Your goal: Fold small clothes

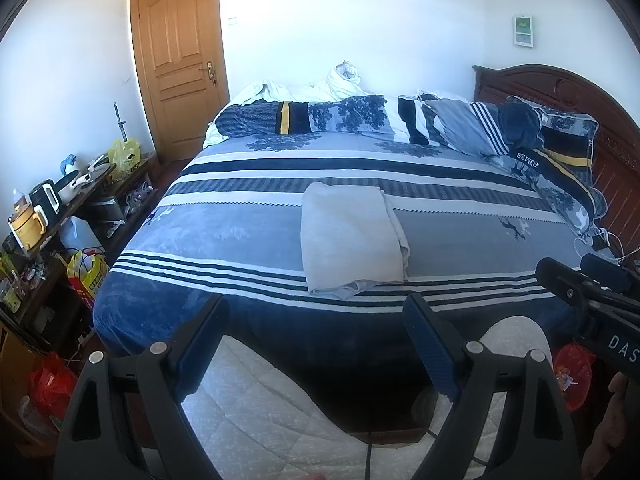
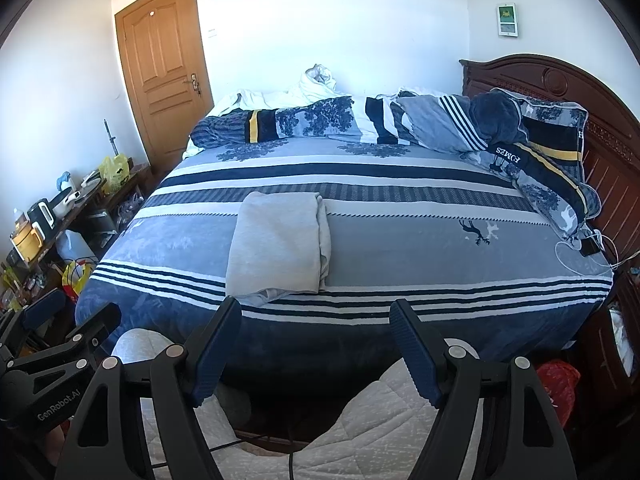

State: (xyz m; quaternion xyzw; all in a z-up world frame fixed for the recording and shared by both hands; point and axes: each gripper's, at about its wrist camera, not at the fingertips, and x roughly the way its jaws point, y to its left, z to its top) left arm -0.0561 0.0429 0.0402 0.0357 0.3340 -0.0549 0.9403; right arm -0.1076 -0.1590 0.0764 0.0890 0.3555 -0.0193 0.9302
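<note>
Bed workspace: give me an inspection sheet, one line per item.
Surface: bed with a blue, grey and white striped cover, flat in the middle.
Job's things: one light grey garment, folded into a rectangle, lying near the front edge of the bed.
Clutter: rumpled bedding and pillows piled along the far side.
Grippers: left gripper and right gripper both held off the front edge, jaws wide apart, nothing between them.
Cables: white cable with a small dark device at the bed's right edge.
Surroundings: closed wooden door, dark headboard, crowded side table, plastic bags on the floor.
</note>
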